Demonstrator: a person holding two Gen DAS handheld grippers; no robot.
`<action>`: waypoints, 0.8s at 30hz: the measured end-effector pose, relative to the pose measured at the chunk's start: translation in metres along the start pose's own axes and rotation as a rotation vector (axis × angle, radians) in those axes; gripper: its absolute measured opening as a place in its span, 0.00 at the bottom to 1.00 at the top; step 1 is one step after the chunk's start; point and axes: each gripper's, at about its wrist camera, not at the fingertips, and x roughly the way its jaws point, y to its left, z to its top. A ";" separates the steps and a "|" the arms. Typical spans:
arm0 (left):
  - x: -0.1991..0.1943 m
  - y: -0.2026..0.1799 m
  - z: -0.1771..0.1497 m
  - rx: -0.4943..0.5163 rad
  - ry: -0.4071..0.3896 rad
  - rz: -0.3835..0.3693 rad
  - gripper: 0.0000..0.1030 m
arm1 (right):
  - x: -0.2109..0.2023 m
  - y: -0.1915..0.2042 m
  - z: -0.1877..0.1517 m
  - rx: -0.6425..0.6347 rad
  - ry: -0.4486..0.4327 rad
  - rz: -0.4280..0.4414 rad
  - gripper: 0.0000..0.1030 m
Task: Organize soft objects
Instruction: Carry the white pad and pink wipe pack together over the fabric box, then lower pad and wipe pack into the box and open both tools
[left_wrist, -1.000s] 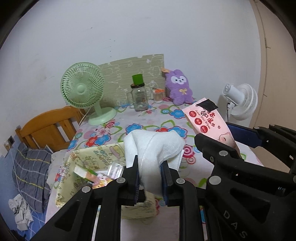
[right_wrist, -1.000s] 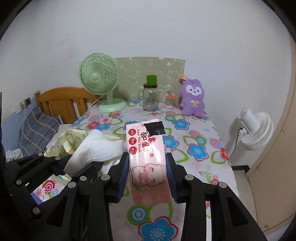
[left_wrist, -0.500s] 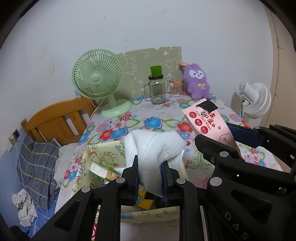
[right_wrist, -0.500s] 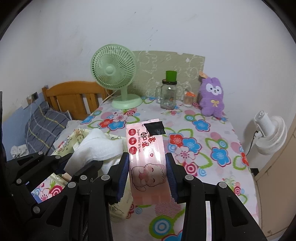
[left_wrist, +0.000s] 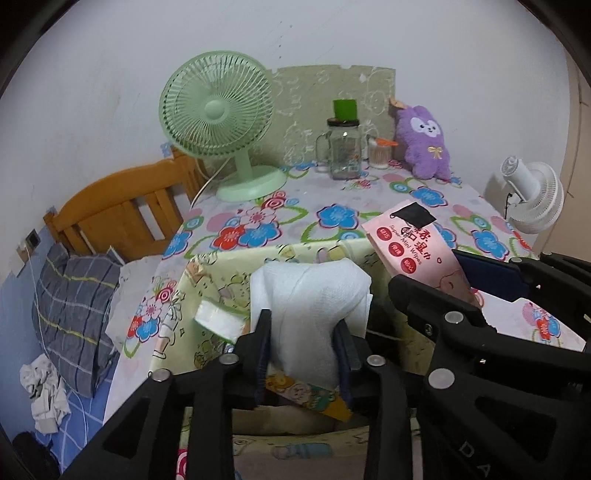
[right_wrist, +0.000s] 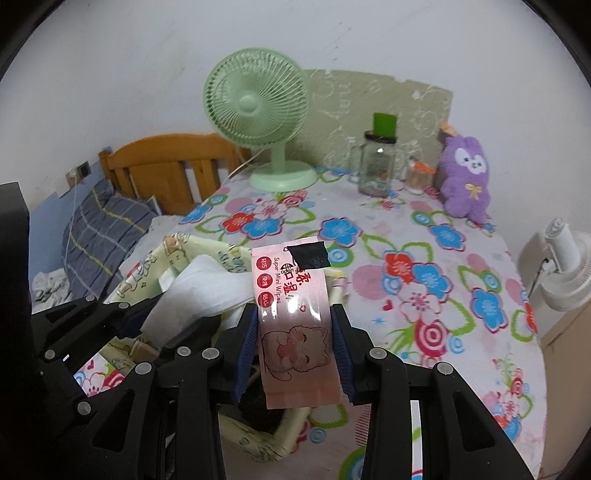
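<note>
A white folded cloth (left_wrist: 310, 295) stands between the pads of my left gripper (left_wrist: 302, 343). The jaws are opening, and the cloth still fills the gap and is pinched narrower there than above. My right gripper (right_wrist: 293, 332) is shut on a pink wet-wipes pack (right_wrist: 291, 295), which sticks up and forward. Both grippers hang side by side over a pale yellow cartoon-print fabric bin (left_wrist: 207, 273) at the table's near left edge, which holds small packets. In the right wrist view the cloth (right_wrist: 199, 284) lies just left of the pack. A purple plush toy (left_wrist: 424, 144) sits at the table's far right.
The floral-cloth table (left_wrist: 332, 206) carries a green desk fan (left_wrist: 218, 110), a glass jar with a green lid (left_wrist: 343, 147) and a small cup at the back. A white fan (left_wrist: 532, 199) stands off the right edge. A wooden headboard (left_wrist: 122, 206) and plaid pillow (left_wrist: 70, 302) lie left.
Both grippers have moved forward and down, so the yellow bin now lies right under them. The left jaws have spread wider around the cloth. The right grip on the pack is unchanged.
</note>
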 end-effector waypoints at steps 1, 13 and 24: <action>0.002 0.002 0.000 -0.004 0.003 0.003 0.39 | 0.002 0.002 0.000 -0.003 0.003 0.004 0.40; 0.009 0.016 -0.001 -0.023 0.020 0.016 0.78 | 0.022 0.014 0.008 -0.019 0.020 0.039 0.40; 0.008 0.016 -0.006 -0.005 0.035 -0.009 0.80 | 0.038 0.019 0.006 -0.022 0.038 0.089 0.42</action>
